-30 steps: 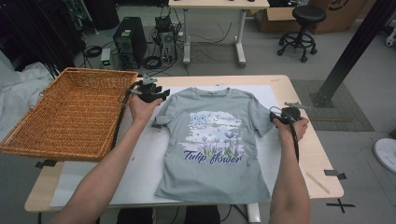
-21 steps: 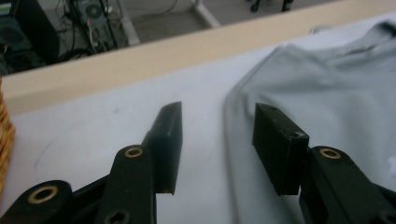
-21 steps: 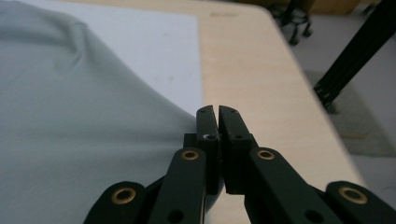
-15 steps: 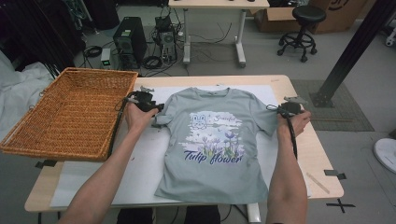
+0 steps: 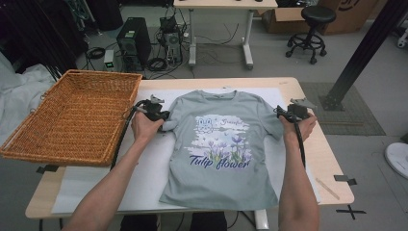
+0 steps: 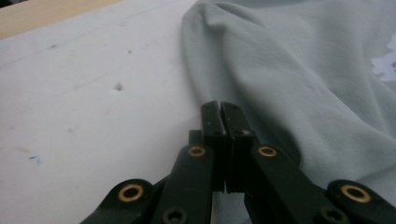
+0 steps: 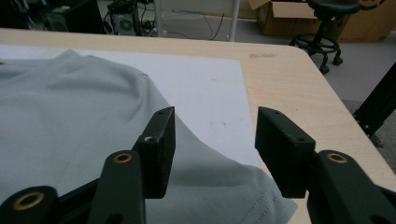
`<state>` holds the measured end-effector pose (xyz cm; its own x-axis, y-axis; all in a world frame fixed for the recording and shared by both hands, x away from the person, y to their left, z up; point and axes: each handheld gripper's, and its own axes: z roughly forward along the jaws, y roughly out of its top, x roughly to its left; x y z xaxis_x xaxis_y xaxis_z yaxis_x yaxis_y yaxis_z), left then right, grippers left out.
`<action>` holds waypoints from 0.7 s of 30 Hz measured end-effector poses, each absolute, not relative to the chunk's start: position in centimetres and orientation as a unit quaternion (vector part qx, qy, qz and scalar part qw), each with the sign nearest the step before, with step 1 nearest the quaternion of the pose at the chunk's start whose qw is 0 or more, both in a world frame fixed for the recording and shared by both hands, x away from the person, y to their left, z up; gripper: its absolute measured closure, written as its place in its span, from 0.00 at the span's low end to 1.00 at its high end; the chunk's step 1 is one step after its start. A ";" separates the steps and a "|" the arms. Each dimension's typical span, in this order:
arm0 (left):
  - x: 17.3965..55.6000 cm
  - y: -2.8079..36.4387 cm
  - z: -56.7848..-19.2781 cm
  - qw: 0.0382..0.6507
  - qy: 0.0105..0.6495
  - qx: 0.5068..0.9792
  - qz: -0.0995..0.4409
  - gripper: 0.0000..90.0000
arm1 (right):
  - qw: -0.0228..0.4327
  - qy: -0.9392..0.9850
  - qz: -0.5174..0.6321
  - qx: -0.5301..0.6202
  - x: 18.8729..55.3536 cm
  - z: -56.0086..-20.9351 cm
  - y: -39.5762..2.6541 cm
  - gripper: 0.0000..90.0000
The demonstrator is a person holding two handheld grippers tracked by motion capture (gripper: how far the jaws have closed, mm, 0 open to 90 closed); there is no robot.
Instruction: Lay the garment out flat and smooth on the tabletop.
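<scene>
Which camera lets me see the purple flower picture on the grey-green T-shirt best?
The high view: the whole grey-green T-shirt lies flat there, with its purple flower print and lettering in full. The left gripper view catches just a scrap of the print at the edge. The right gripper view shows plain cloth.

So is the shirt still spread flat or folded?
Spread flat: the T-shirt lies face up on the table, both sleeves out, print fully showing.

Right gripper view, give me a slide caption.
Right gripper open over the T-shirt's sleeve edge on the table.
</scene>
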<state>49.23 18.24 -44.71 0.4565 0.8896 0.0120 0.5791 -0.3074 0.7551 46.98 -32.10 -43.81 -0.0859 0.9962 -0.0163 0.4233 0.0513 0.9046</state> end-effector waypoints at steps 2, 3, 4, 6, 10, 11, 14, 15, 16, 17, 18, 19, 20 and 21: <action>49.6 18.5 -44.8 0.341 0.476 0.772 0.247 1.00 | 0.364 0.626 0.391 0.569 46.9 -43.8 -32.1 0.48; 49.9 18.9 -45.0 0.340 0.483 0.764 0.258 1.00 | 0.363 0.629 0.390 0.567 46.9 -43.7 -32.1 0.48; 50.2 19.2 -45.0 0.338 0.490 0.758 0.265 1.00 | 0.362 0.632 0.389 0.564 46.8 -43.6 -32.1 0.48; 50.9 19.8 -45.0 0.331 0.500 0.750 0.280 1.00 | 0.362 0.635 0.392 0.559 46.6 -43.5 -32.1 0.48; 52.2 20.3 -44.7 0.306 0.508 0.744 0.307 0.99 | 0.363 0.643 0.392 0.549 46.5 -43.4 -32.0 0.48; 52.5 20.3 -44.7 0.302 0.509 0.746 0.304 0.99 | 0.363 0.642 0.392 0.549 46.5 -43.3 -31.9 0.47; 53.0 20.5 -44.8 0.292 0.522 0.744 0.298 0.94 | 0.358 0.643 0.397 0.548 46.4 -43.3 -31.8 0.47; 53.0 20.6 -44.7 0.291 0.526 0.739 0.306 0.88 | 0.356 0.645 0.399 0.546 46.4 -43.2 -31.7 0.47; 53.0 20.6 -44.5 0.299 0.524 0.735 0.310 0.76 | 0.354 0.648 0.400 0.543 46.4 -43.2 -31.6 0.47; 52.8 20.6 -44.1 0.316 0.520 0.730 0.312 0.75 | 0.354 0.649 0.400 0.541 46.3 -43.2 -31.6 0.47; 52.7 20.4 -43.7 0.334 0.509 0.727 0.317 0.71 | 0.354 0.649 0.402 0.541 46.3 -43.2 -31.5 0.46; 52.6 20.2 -43.3 0.354 0.496 0.725 0.323 0.68 | 0.353 0.646 0.405 0.542 46.2 -43.2 -31.5 0.46; 52.4 20.0 -43.0 0.366 0.491 0.723 0.321 0.62 | 0.351 0.644 0.409 0.543 46.1 -43.2 -31.3 0.46; 52.2 19.8 -42.6 0.384 0.485 0.721 0.313 0.61 | 0.349 0.643 0.413 0.543 46.0 -43.2 -31.2 0.46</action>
<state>52.19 19.81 -42.56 0.3335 0.9395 0.0782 0.4590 -0.2342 0.8570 46.03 -31.18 -43.16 -0.1676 0.9858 0.0007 0.4097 0.0690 0.9096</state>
